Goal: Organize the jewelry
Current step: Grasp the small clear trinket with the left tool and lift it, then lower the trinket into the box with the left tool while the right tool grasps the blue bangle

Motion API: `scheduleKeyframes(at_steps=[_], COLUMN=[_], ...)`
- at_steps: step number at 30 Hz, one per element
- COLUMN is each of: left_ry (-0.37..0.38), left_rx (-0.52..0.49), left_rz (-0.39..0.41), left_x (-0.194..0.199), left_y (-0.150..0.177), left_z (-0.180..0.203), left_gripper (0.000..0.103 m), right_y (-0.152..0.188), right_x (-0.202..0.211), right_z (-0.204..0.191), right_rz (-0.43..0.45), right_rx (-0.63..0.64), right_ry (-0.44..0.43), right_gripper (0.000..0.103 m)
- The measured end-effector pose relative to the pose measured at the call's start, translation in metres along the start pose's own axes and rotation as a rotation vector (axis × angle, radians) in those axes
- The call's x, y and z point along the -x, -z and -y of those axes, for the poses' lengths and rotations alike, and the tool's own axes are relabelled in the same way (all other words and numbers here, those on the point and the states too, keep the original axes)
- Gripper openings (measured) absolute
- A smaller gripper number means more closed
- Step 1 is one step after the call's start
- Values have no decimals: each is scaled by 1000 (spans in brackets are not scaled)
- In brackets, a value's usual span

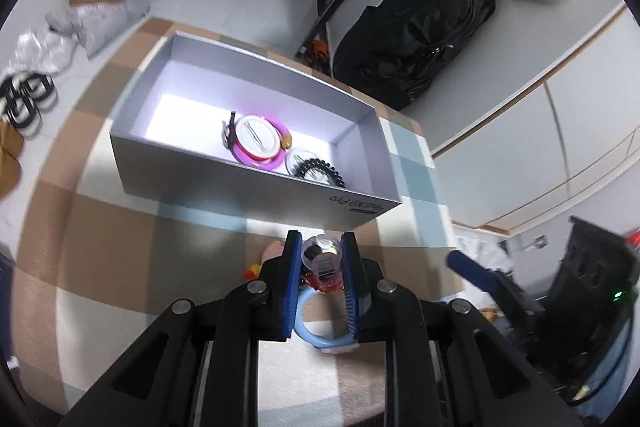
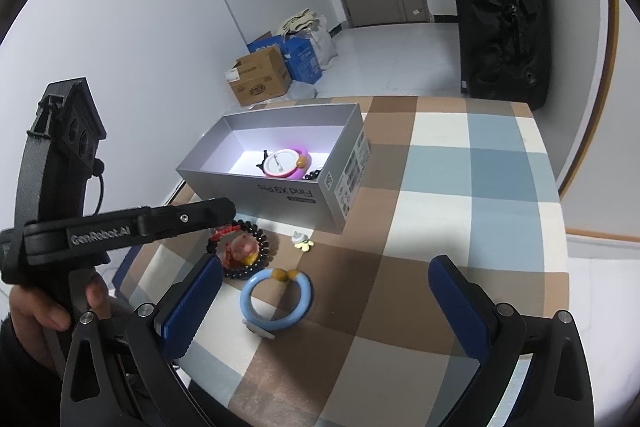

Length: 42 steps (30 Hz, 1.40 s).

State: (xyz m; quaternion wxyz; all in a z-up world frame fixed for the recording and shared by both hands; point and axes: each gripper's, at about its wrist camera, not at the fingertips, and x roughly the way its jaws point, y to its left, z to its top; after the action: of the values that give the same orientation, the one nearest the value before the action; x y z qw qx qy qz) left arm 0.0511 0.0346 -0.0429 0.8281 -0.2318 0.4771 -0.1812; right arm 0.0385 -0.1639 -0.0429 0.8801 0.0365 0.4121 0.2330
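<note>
My left gripper (image 1: pixel 320 255) is shut on a small clear-domed trinket with a red base (image 1: pixel 322 261), held just in front of the grey box (image 1: pixel 256 183). The box also shows in the right wrist view (image 2: pixel 256 187); it holds a pink ring with a white disc (image 1: pixel 258 141) and a black coiled hair tie (image 1: pixel 320 173). A light blue bangle (image 2: pixel 276 301), a black bead bracelet (image 2: pixel 260 251) with a pink charm (image 2: pixel 242 247) and a small yellow flower piece (image 2: pixel 303 244) lie on the checked tablecloth. My right gripper (image 2: pixel 324 303) is open above the blue bangle.
The left gripper's handle (image 2: pixel 120 227) and the hand holding it cross the left of the right wrist view. A black suitcase (image 1: pixel 412 35) stands beyond the table. Cardboard boxes (image 2: pixel 260 77) sit on the floor by the wall.
</note>
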Motion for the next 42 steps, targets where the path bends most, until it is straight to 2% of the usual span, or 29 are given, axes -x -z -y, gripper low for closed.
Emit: scheduleKeyframes(at_steps=[14,21,23,26,27,32,35,41,42], left_ry=[255,202,183,169,190,217,215,215,215], left_rx=[219,196,195,206,220,230,219,213,214], left_rz=[-42,24,35,46,43,42,43,34,34], left_x=[11,38,39,42,43,48,48,47,47], left_y=[-8,-8,-10,-9,-9,-9,-10,-11,-11], left_z=[-31,-33,-36,-42,-45,-49,-47,-46,-46], left_gripper=[14,14,14,14,14,14,14,14,14], right_y=[0,-4,-4,0,3,15,21,25,25], right_x=[-17,-28,-32,-39,-42,-51,-59,-62,-62], right_z=[-22,-29,-34,-39,-41,-49,-52,-57,-57], right_rz=[-47,-66,-83,-125,-146,-185,-208,-192,-191], right_rx=[35,18,40,67,84,179,214,283,284], right_ry=[-41,-97,-84,-97,-97,-54,-26,39,39], right_gripper=[103,103,102,93,91,87,79,60,60])
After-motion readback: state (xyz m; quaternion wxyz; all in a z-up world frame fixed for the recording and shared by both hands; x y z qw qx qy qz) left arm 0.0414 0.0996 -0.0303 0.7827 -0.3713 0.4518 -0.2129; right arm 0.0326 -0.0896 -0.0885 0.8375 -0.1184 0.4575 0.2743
